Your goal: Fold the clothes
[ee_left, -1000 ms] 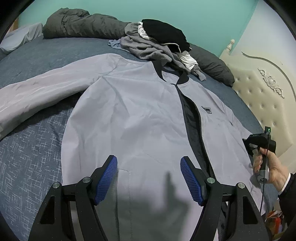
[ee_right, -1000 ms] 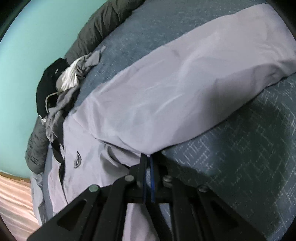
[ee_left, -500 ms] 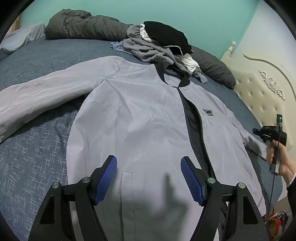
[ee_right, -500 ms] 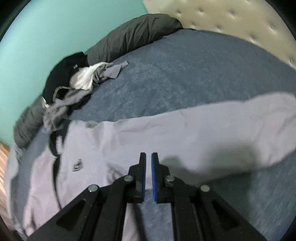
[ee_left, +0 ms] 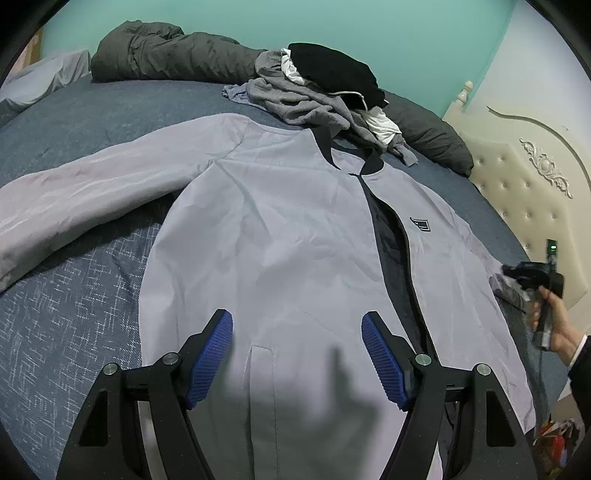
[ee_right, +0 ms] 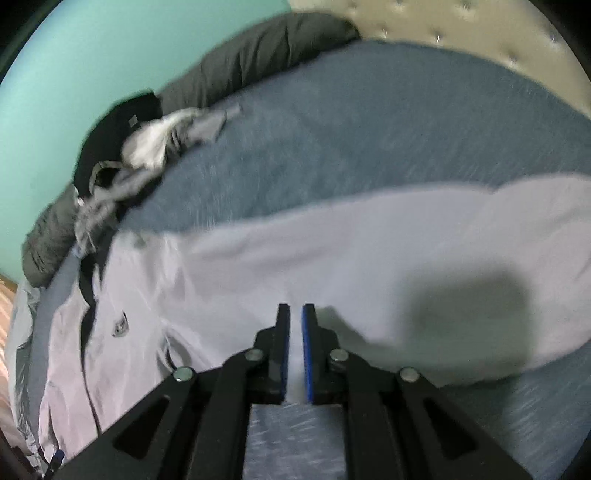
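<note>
A bed (ee_left: 92, 122) with a blue-grey textured cover fills the room's middle. Behind the bed stands a teal wall (ee_left: 369, 26). At the bed's right end rises a cream tufted headboard (ee_left: 524, 192) with carved scrollwork and a turned post.

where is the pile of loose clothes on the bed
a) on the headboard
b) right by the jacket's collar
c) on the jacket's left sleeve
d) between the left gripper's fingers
b: the pile of loose clothes sits on the bed just above the collar of the grey jacket, with its lowest garment lapping the neckline.
</note>
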A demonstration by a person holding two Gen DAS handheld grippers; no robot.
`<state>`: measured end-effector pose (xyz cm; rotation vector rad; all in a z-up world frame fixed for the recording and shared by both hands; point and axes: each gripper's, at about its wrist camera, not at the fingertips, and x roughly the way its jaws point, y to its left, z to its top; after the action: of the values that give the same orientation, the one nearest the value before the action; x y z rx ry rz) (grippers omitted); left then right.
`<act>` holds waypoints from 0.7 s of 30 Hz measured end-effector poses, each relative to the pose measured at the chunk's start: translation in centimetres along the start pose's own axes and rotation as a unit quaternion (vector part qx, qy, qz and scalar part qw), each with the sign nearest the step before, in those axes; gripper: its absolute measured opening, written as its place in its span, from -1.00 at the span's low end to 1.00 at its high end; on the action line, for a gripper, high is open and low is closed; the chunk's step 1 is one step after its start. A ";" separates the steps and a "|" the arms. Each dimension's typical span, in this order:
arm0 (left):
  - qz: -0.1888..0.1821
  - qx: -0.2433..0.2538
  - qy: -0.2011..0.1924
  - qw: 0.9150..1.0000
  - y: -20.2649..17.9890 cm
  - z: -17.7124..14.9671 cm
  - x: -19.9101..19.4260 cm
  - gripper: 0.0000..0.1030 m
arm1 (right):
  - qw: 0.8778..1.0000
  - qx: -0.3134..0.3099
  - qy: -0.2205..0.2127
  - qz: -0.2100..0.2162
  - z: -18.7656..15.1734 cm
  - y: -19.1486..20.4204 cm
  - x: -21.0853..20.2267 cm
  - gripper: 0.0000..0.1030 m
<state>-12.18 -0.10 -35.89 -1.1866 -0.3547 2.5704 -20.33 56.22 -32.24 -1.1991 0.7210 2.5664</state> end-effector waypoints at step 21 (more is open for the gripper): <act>0.026 0.017 -0.006 0.999 -1.2 -0.1 0.0 0.48 | 0.965 0.235 -0.073 -0.086 0.4 -27.4 -11.9 0.29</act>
<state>-11.91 1.08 -35.56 -1.1849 -0.2838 2.6173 -2.18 79.97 -32.19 -0.8672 1.0606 2.1439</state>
